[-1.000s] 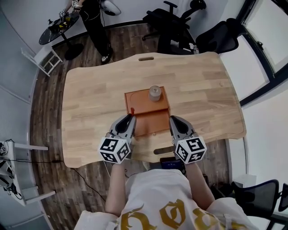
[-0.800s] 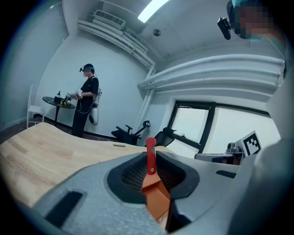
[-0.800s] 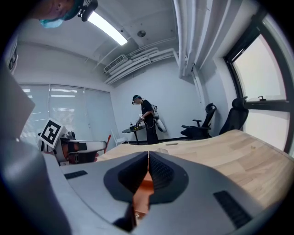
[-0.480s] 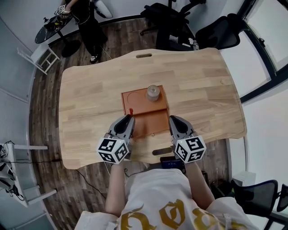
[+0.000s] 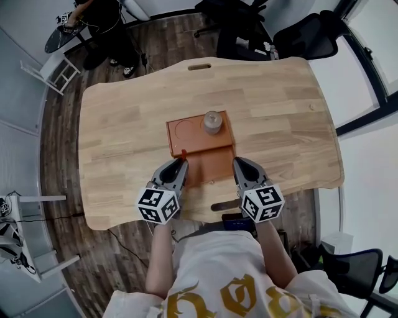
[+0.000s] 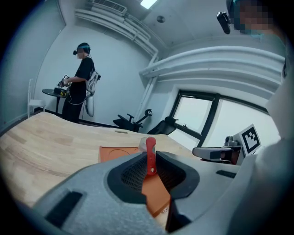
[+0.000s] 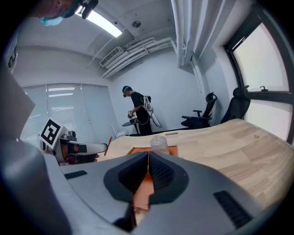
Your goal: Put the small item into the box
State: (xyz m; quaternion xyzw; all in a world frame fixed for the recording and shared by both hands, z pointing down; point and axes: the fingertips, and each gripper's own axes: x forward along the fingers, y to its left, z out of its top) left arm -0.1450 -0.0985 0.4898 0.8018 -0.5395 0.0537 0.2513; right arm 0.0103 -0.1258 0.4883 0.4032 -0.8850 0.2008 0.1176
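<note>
A small red item [image 5: 183, 153] sticks up from my left gripper [image 5: 180, 161], which is shut on it; the left gripper view shows the red item [image 6: 150, 157] pinched upright between the pads. The flat orange box [image 5: 189, 133] lies mid-table, with its near half between both grippers. A small clear bottle [image 5: 213, 122] stands on its far half. My right gripper [image 5: 237, 163] is shut on nothing at the box's near right corner. In the right gripper view its jaws [image 7: 149, 172] meet, with the bottle [image 7: 159, 144] just beyond them.
The wooden table [image 5: 124, 124] spreads wide on both sides of the box. A person [image 5: 102, 18] stands by a small round table beyond the far left corner. Office chairs [image 5: 249, 25] crowd the far edge. My own body is at the near edge.
Both grippers keep their places by the box, the left still shut on the red item. The head view has shifted slightly, and the person at the back has drifted left.
</note>
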